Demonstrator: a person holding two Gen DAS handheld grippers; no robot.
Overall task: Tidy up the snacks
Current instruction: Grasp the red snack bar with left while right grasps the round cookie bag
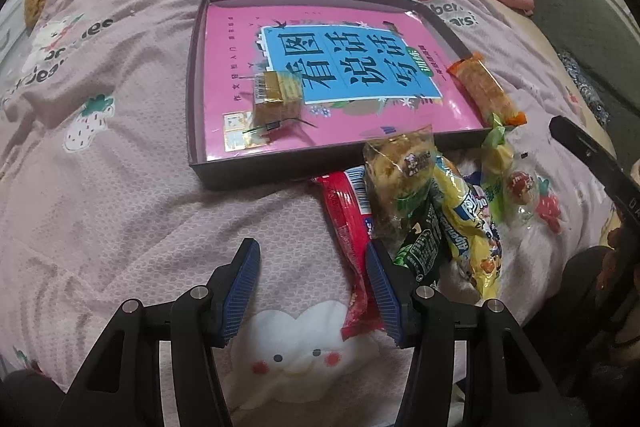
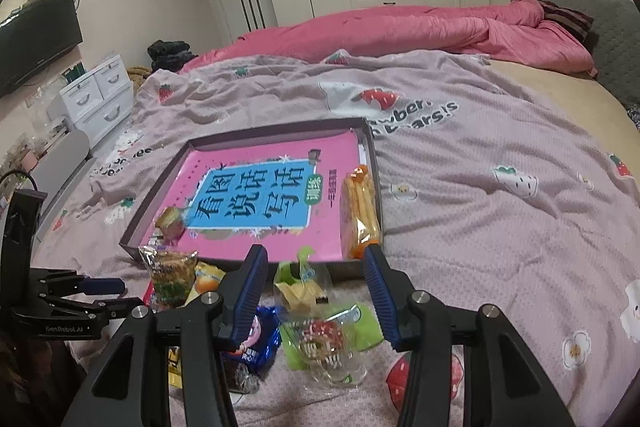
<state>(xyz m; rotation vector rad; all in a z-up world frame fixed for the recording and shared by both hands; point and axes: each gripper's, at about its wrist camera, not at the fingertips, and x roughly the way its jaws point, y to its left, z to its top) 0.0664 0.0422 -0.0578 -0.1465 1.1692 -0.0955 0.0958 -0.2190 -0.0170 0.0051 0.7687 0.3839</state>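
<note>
A dark shallow tray (image 1: 195, 75) (image 2: 140, 223) lies on the bed with a pink book (image 1: 224, 39) flat inside it. A gold-wrapped snack (image 1: 276, 99) (image 2: 172, 223) rests on the book. An orange snack bar (image 1: 484, 91) (image 2: 360, 211) lies along the tray's right rim. In front of the tray is a pile: a red packet (image 1: 344, 219), a clear pastry bag (image 1: 396, 167) (image 2: 168, 275), a yellow packet (image 1: 468, 223), a green-yellow packet (image 2: 300, 279) and a clear-wrapped red treat (image 2: 320, 343). My left gripper (image 1: 311, 246) hangs open over bare bedspread, its right finger beside the red packet. My right gripper (image 2: 316, 251) stands open above the pile, holding nothing.
The pink strawberry-print bedspread (image 1: 120, 187) covers the bed, with a rumpled pink quilt (image 2: 400, 31) at the far side and a grey headboard (image 2: 600, 39) to the right. White drawers (image 2: 100, 95) and a TV (image 2: 36, 39) stand left of the bed.
</note>
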